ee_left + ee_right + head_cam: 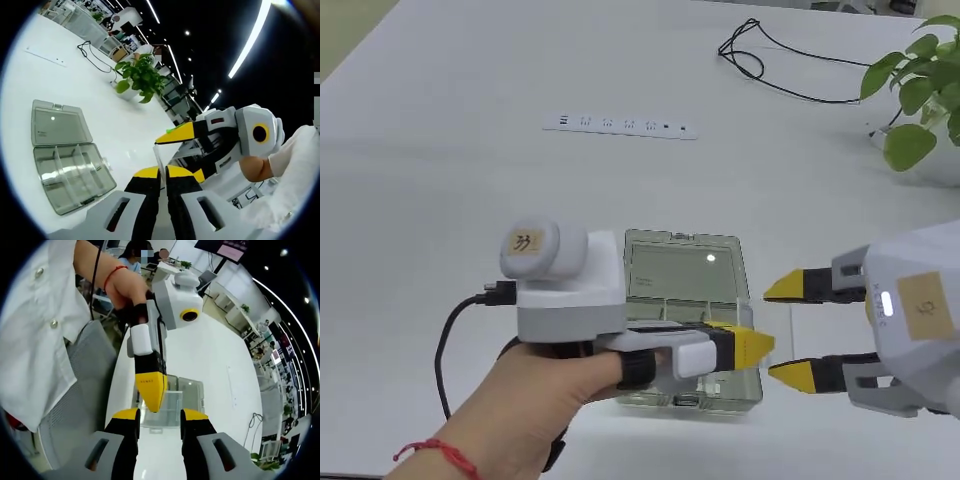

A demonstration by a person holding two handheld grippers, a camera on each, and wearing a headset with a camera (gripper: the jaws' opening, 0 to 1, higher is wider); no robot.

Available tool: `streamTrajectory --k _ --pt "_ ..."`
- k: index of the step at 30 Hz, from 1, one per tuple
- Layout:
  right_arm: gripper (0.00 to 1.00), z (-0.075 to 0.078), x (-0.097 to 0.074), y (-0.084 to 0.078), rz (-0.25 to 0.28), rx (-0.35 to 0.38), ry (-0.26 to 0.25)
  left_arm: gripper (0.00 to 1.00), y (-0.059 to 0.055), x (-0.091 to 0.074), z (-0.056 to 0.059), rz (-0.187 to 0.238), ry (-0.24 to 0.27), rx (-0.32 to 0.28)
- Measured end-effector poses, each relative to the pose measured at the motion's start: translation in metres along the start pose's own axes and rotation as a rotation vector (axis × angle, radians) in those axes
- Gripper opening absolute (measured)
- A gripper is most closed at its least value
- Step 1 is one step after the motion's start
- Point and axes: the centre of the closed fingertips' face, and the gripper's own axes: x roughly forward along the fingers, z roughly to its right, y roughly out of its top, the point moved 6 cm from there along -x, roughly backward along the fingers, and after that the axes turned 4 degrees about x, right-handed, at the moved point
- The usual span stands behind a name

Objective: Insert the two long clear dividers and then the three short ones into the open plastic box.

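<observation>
Clear divider [172, 411] up in the air, pinched by the left gripper [752, 345], whose jaws are pressed together on one edge of the sheet. The right gripper view shows it best, the yellow tip clamping the transparent piece from above. The right gripper [770, 332] faces it from the other side with its jaws spread wide, one above and one below the sheet, gripping nothing. Below the left gripper sits the open plastic box [682, 268], close to the near edge of the white surface [470, 150], its lid laid flat toward the far edge. In the left gripper view some partitions already stand in the tray, though how many I cannot count for certain. The held piece looks like one of the short ones, so my read is that the long dividers are in and we're in the short-divider stage, with the sheet being passed or squared up between the two tools. Next, I'd expect the right jaws to close gently on the free edge without bending it. The sheet then has to be turned upright and lined up with a slot across the tray before it is pressed straight down. A power strip [620, 125] lies well away toward the far edge, out of the action.
</observation>
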Motion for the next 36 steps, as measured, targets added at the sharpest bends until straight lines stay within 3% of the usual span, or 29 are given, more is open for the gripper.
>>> streamTrajectory --k 9,14,17,19,22,24,28,36 --pt "0.35 0.001 0.001 0.001 -0.001 -0.002 -0.008 0.00 -0.001 -0.001 -0.001 0.024 -0.001 -0.031" --pt "0.35 0.007 -0.004 0.002 0.057 0.063 0.021 0.00 -0.002 -0.005 -0.005 0.007 0.017 0.049" --pt "0.33 0.014 -0.011 0.000 0.127 0.160 0.067 0.00 -0.003 -0.009 -0.002 -0.015 0.003 0.170" --pt "0.30 0.017 -0.014 0.000 0.165 0.218 0.109 0.00 -0.005 -0.011 0.001 -0.041 -0.011 0.284" --pt "0.23 0.017 -0.018 0.000 0.239 0.296 0.231 0.00 -0.008 -0.012 0.010 -0.068 -0.056 0.434" --pt "0.18 0.017 -0.019 0.001 0.264 0.311 0.286 0.00 -0.009 -0.013 0.013 -0.076 -0.070 0.520" --pt "0.15 0.012 -0.020 0.006 0.277 0.310 0.394 0.00 -0.011 -0.015 0.018 -0.087 -0.103 0.625" --pt "0.08 0.004 -0.015 0.012 0.271 0.276 0.493 0.00 -0.012 -0.019 0.023 -0.080 -0.137 0.689"
